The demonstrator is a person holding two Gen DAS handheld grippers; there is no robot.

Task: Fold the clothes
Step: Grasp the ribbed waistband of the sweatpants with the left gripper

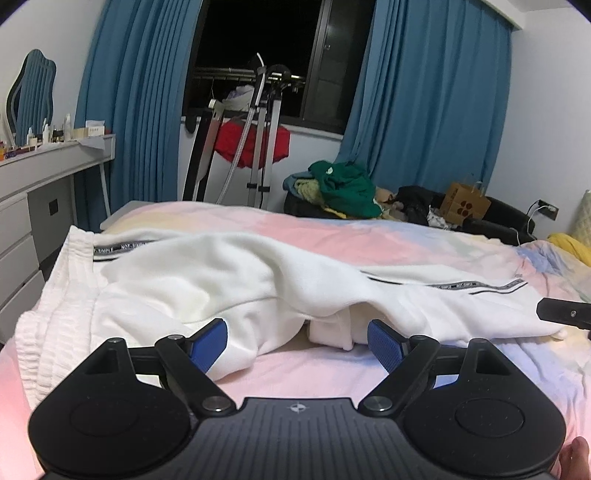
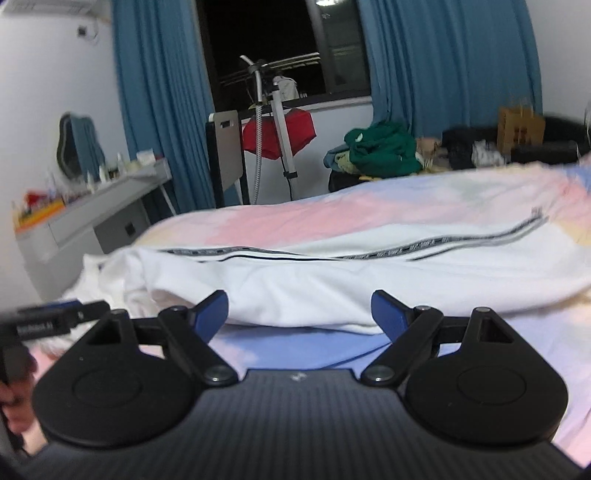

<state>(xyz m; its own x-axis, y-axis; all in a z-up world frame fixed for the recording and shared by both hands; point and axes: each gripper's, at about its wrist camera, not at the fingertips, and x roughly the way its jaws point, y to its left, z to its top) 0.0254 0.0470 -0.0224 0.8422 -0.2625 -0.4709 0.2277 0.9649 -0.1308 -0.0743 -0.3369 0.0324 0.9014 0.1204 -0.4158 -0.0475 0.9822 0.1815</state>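
The left gripper (image 1: 297, 341) has its jaws wide apart, and nothing is clamped between them. Its blue pads (image 1: 208, 345) stand at the near edge of the white trousers (image 1: 229, 280), just above the fabric; one pad overlaps the cloth in the picture, but contact cannot be told. The right gripper (image 2: 299, 314) is also spread apart and empty, close to the trousers' folded edge. The trousers lie across the bed (image 1: 332, 229), waistband to the left, with a black striped band (image 2: 424, 251) along the leg. Behind the bed are blue curtains (image 1: 424, 92), a dark window (image 1: 258, 33), a red cloth (image 1: 255, 144) on a rack and a green garment (image 1: 347, 186).
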